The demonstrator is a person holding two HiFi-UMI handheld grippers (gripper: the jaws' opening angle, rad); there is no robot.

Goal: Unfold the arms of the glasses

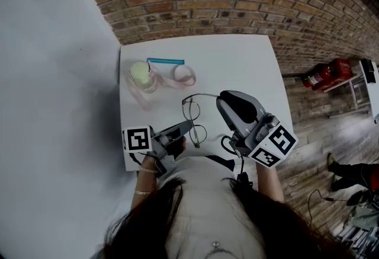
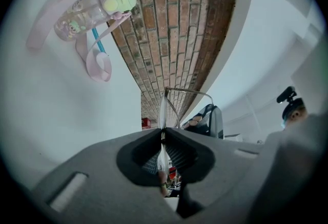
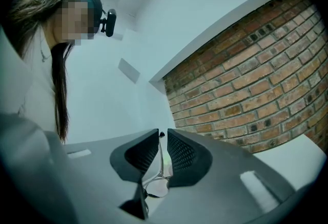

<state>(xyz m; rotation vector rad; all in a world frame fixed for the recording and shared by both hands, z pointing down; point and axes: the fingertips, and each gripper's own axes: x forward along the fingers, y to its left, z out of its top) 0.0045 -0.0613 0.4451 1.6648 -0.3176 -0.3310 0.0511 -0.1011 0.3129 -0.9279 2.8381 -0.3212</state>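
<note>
"Both grippers on the glasses?"

"Yes. Your left gripper [image 1: 183,130] is pinched shut on the rim of the lens nearest you. Your right gripper [image 1: 221,98] is pressed onto the thin end of one arm. The glasses [image 1: 192,117] sit between the two, over the near part of the table [image 1: 237,56]."

"Which way does that arm run?"

"It leaves its hinge at the far end of the front and runs sideways to your right, straight into your right jaws. The front itself runs away from you, so arm and front already stand roughly square. That one looks open to me."

"And the other arm?"

"I cannot pick it out. My guess is that it lies folded against the lenses, close by your left jaws. The left gripper steadies the front, so your right one would have to let go and cross over to that near end."
</note>
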